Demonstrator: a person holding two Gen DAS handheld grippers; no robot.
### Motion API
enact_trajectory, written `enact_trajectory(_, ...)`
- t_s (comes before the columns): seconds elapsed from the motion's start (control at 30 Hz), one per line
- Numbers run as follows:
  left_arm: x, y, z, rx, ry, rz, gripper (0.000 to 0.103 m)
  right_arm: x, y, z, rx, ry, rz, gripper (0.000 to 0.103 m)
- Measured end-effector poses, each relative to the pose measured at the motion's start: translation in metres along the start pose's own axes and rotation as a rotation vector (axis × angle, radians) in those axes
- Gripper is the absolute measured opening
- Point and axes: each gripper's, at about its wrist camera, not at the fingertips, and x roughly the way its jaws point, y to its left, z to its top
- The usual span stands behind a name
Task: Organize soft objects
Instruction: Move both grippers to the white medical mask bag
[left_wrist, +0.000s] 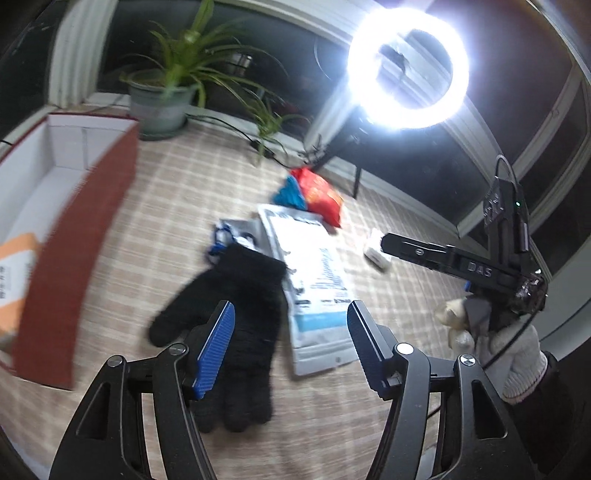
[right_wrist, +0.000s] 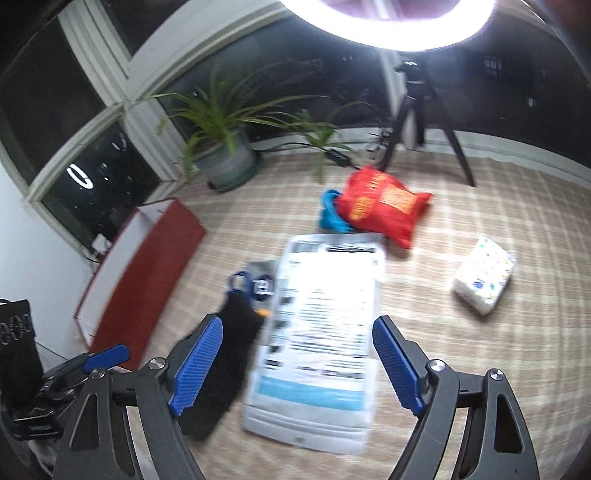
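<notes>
A black knit glove (left_wrist: 236, 317) lies flat on the checked cloth, also seen in the right wrist view (right_wrist: 225, 365). My left gripper (left_wrist: 290, 321) is open and empty just above its right edge. Beside it lies a white and grey plastic pouch (left_wrist: 314, 273), (right_wrist: 321, 332). My right gripper (right_wrist: 297, 350) is open and empty above that pouch; it also shows in the left wrist view (left_wrist: 386, 240). A red bag (right_wrist: 384, 206) on a blue item (right_wrist: 332, 218) lies further back. A white tissue pack (right_wrist: 484, 278) lies at the right.
A red box with white inside (left_wrist: 74, 229), (right_wrist: 144, 273) stands open at the left and holds an orange packet (left_wrist: 14, 280). A potted plant (left_wrist: 162, 99) and a ring light on a tripod (left_wrist: 406, 66) stand at the back. Small blue and grey items (right_wrist: 255, 280) lie behind the glove.
</notes>
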Motion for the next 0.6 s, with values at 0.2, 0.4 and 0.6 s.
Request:
enact_trajectory(0.2,0.035,-0.03,-0.008,0.014,0.06,-0.04,0.063,0.015,-0.031,-0.001,0.0,0.065,-0.004,0.08)
enact_trajectory(0.4,0.072,-0.044,-0.021,-0.003,0.125,-0.07,0.063,0.036,-0.054,-0.003,0.037,0.133,0.042,0.08)
enact_trajectory(0.6,0.101,-0.045,-0.025,-0.017,0.179,-0.05,0.062,0.054,-0.068,-0.004,0.074,0.176,0.092,0.077)
